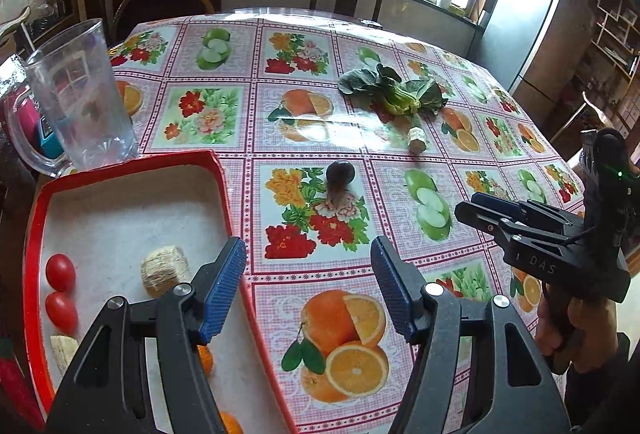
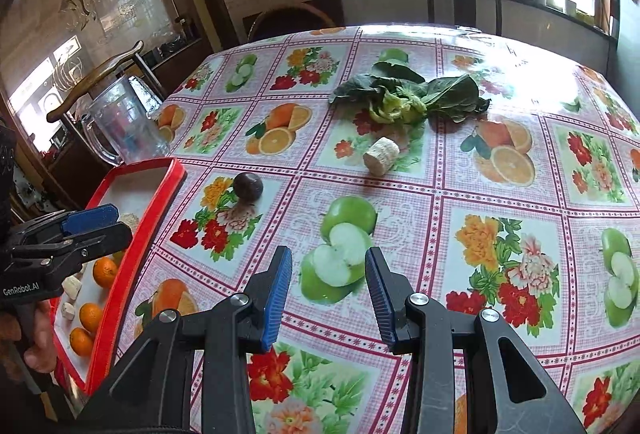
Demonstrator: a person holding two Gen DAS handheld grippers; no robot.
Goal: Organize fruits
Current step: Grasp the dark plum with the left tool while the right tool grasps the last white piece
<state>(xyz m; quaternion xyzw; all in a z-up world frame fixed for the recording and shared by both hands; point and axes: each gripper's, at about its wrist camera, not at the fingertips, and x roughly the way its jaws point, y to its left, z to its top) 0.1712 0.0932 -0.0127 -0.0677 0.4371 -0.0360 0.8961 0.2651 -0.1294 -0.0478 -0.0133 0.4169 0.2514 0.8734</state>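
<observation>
Left wrist view alone shows two cherry tomatoes [image 1: 61, 272] in red tray [image 1: 218, 170]; right view shows three oranges [image 2: 105, 271]. Dark round fruit [image 2: 248, 185] alone on tablecloth [image 2: 460, 186], near tray. Left gripper [image 1: 308, 290] jaws apart, empty; right gripper [image 2: 328, 294] likewise.

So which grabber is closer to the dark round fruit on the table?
Probably left, though it's close. The left gripper hovers open over the red tray's edge, the dark round fruit straight ahead. The right gripper, also open, has it ahead and leftward.

Oranges [image 1: 206, 358] in the tray [image 1: 36, 218] half hidden behind the left tool [image 1: 308, 286].
</observation>
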